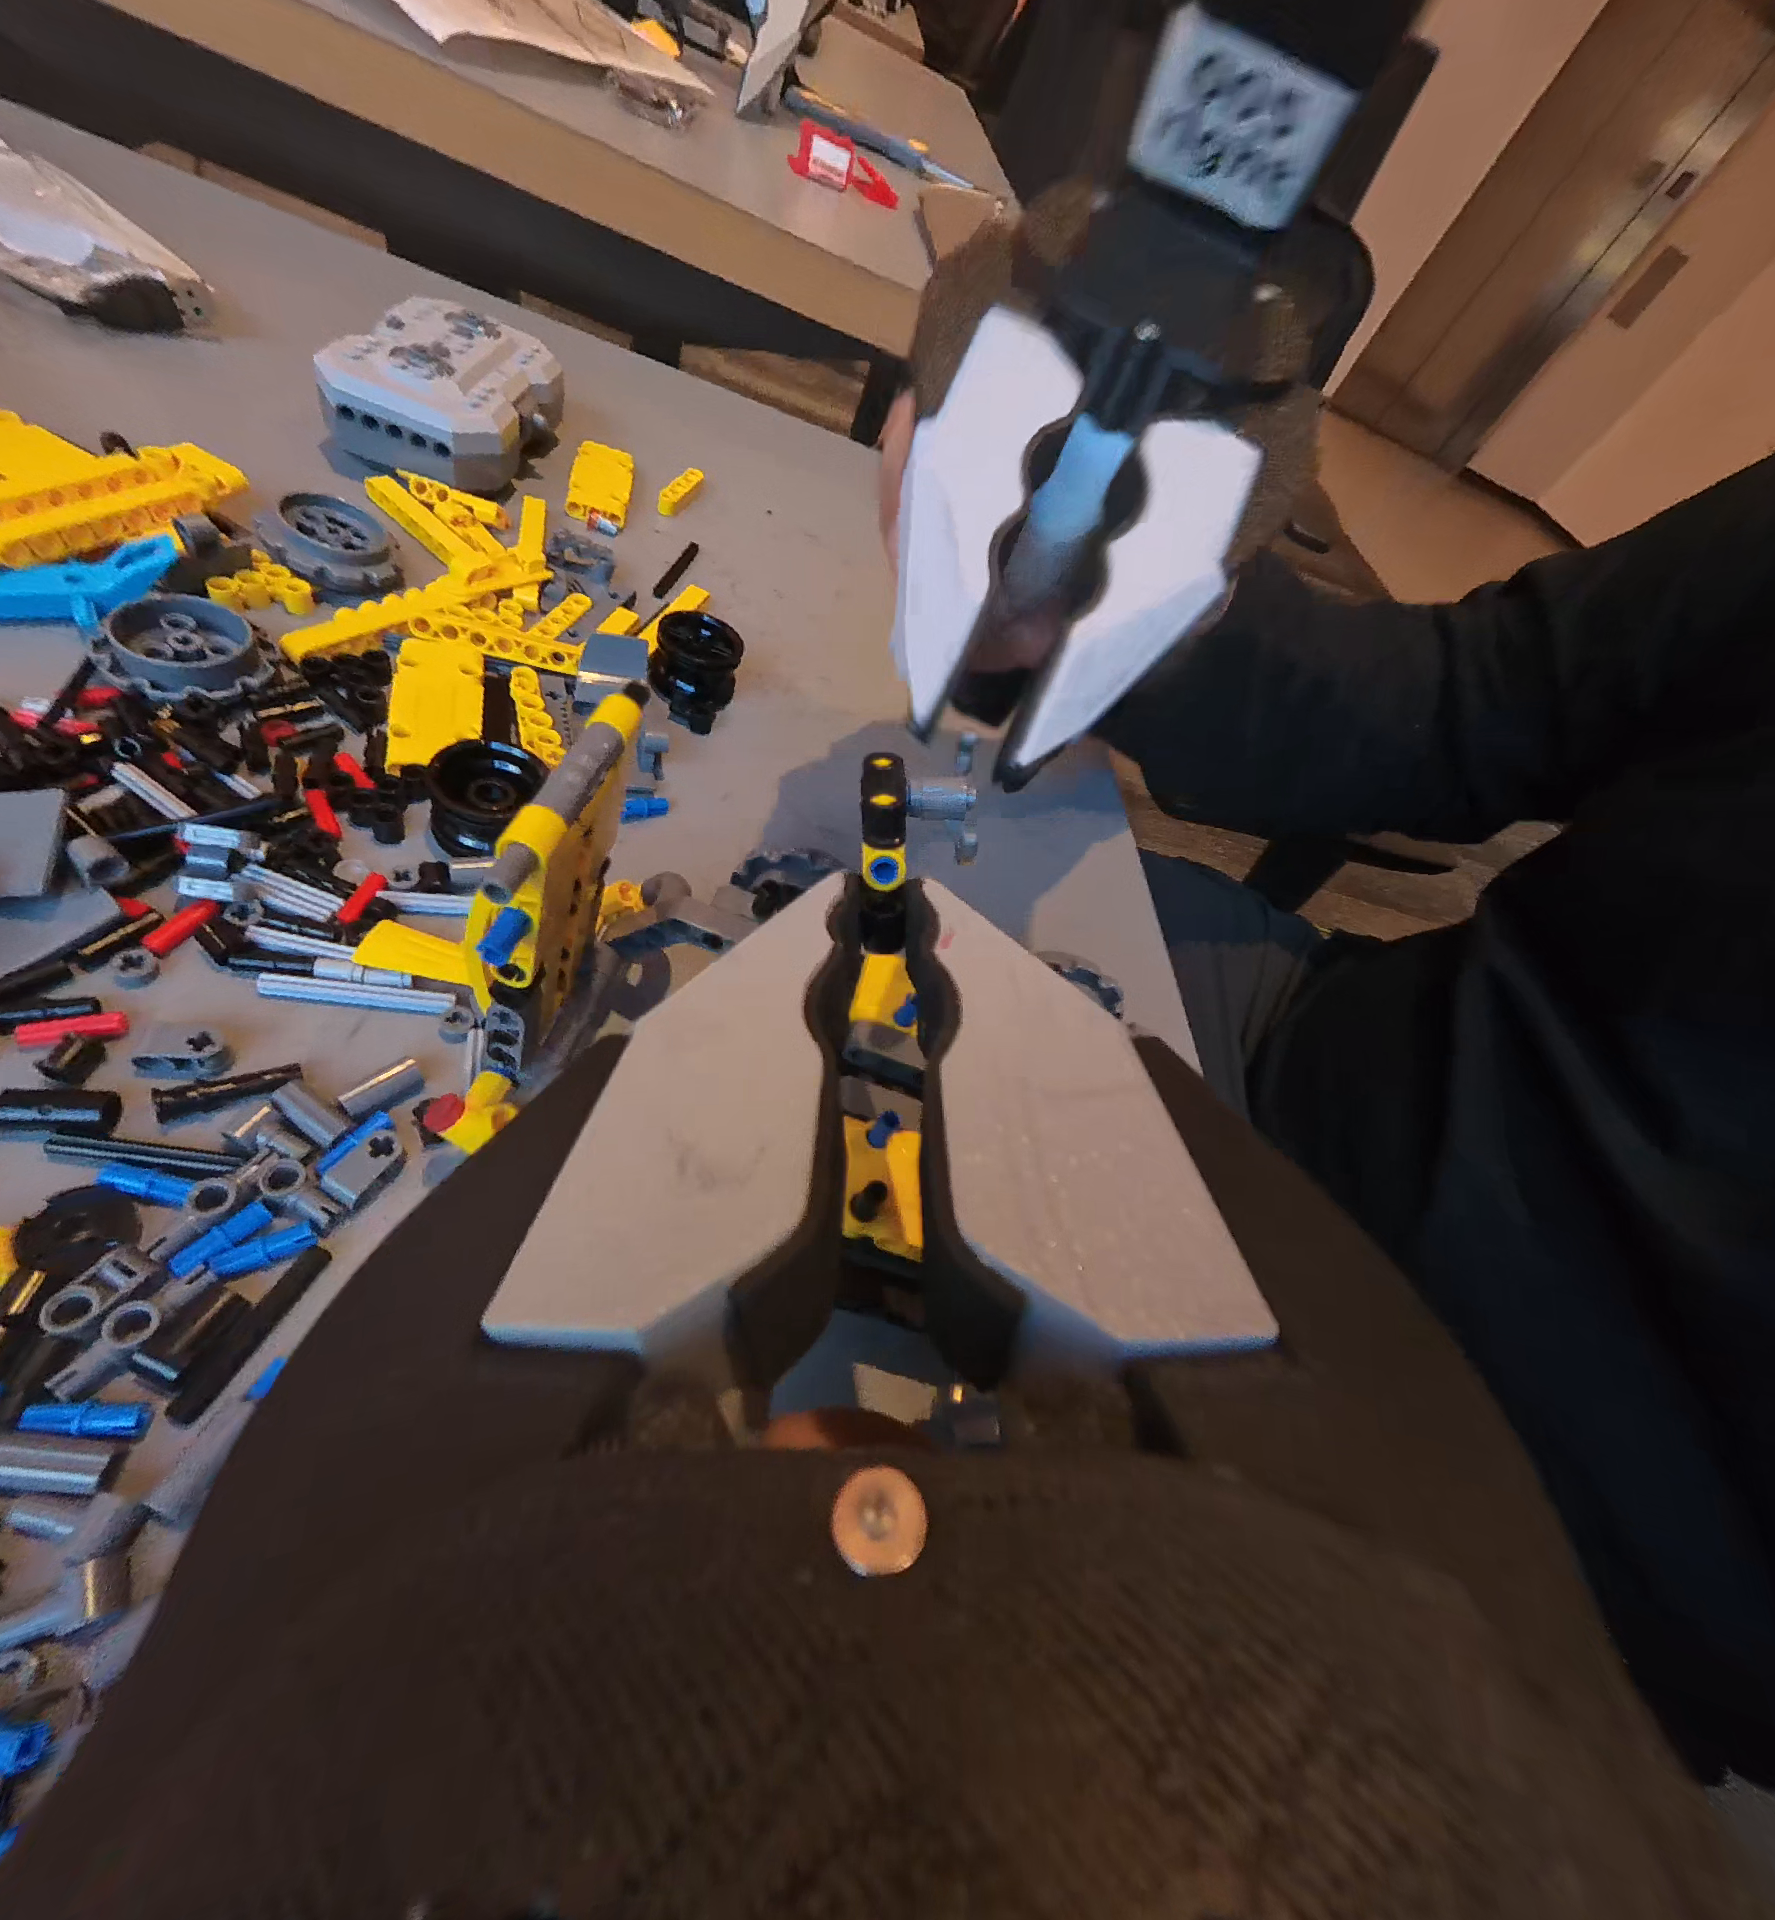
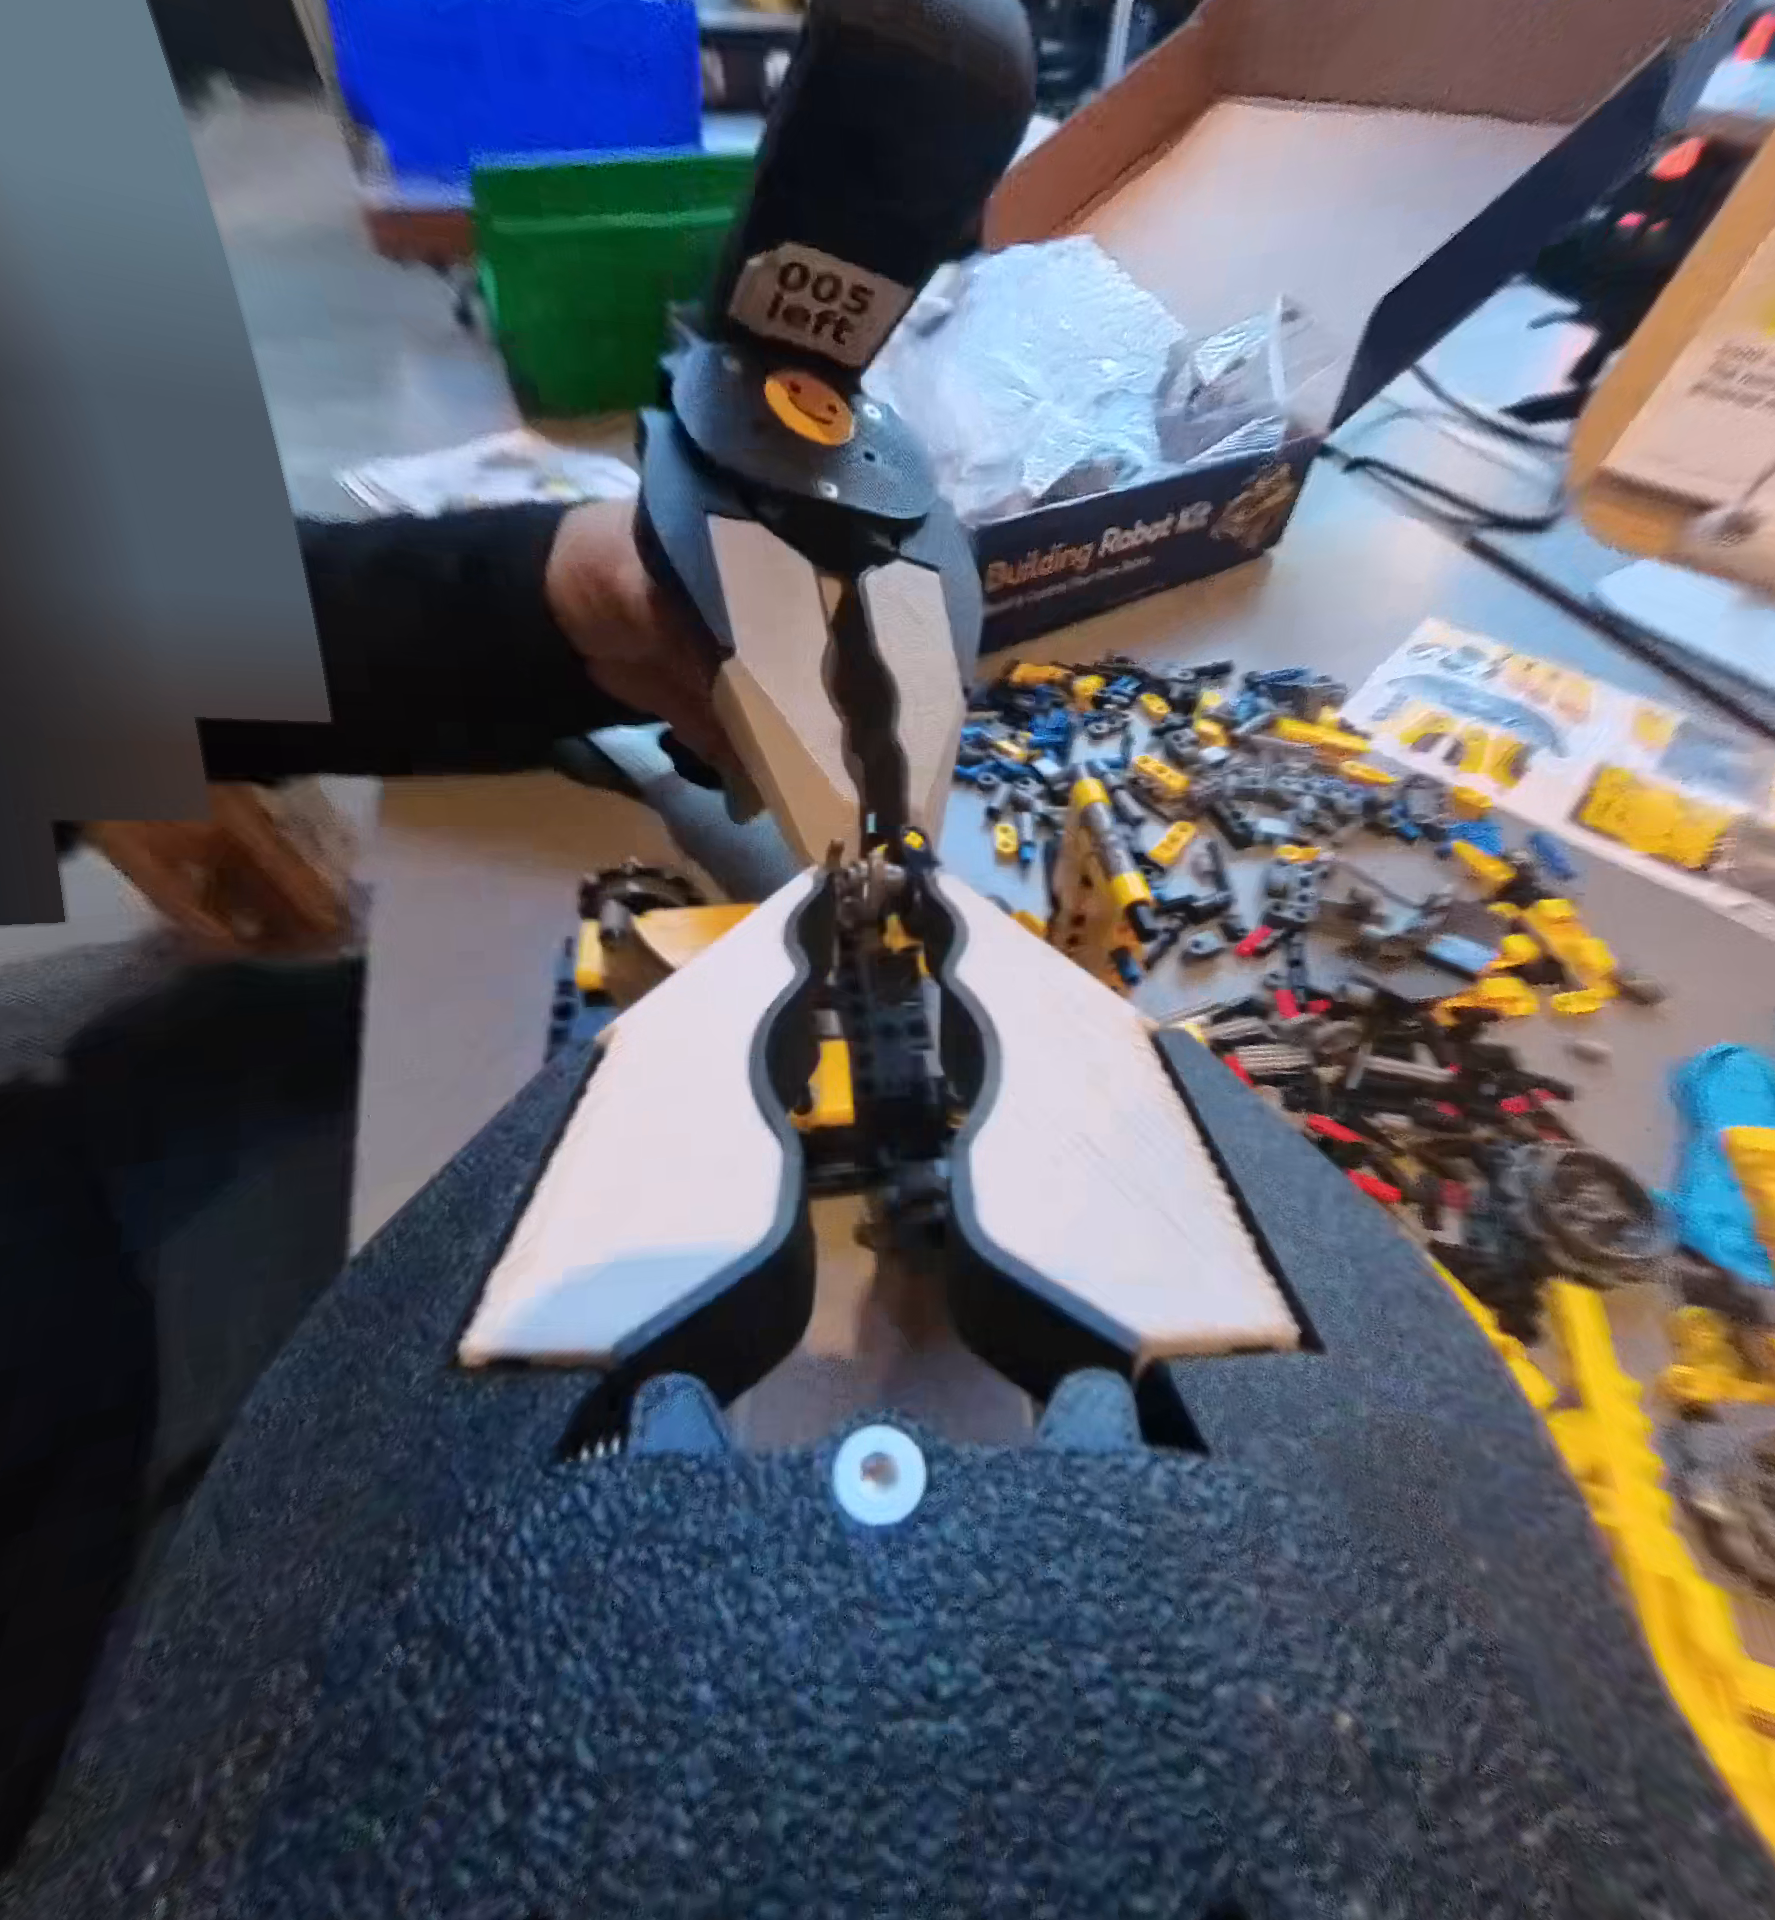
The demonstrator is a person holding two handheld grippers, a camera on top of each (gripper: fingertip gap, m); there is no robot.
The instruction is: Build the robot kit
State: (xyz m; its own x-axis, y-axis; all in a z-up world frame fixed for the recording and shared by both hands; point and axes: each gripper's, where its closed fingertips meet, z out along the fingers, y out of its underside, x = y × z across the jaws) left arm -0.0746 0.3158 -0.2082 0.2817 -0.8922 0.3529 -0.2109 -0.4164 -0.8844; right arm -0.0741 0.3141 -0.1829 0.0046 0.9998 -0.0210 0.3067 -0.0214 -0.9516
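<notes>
The yellow, black and grey brick assembly (image 1: pixel 881 997) sits lengthwise between the fingers of your left tool (image 1: pixel 883 904), which is clamped on it. Its black tip with two yellow dots pokes out past the fingertips. One grey connector (image 1: pixel 940 800) sticks out sideways from that tip.

Your right tool (image 2: pixel 881 883) points tip to tip at the left one, just above the connector. Its fingers stand narrowly apart, and I cannot tell whether they pinch anything. The far end of the assembly shows through their gap.

To the left of your left tool, the tabletop (image 1: pixel 789 540) carries a loose heap of small parts (image 1: pixel 239 935): blue pins, red pins, grey sleeves, black axles and yellow beams. One taller yellow sub-build (image 1: pixel 540 883) stands just beside the left fingertip. Farther out lie two black wheel hubs (image 1: pixel 696 649), two grey toothed rings (image 1: pixel 337 530) and one light blue beam (image 1: pixel 52 582). Beyond them sits one grey block with round holes (image 1: pixel 436 395).

From the right tool's side, your hand (image 2: pixel 613 623) in a black sleeve holds the left tool. That tool bears one small raised tag with writing and one orange round badge (image 2: pixel 808 405). Behind it stands one dark box with printed lettering (image 2: pixel 1132 540), holding crumpled clear bags (image 2: pixel 1059 374). To the right lies one printed sheet of yellow stickers (image 2: pixel 1589 769). Farthest off are one green bin (image 2: pixel 602 281) and one blue bin (image 2: pixel 519 83).
</notes>
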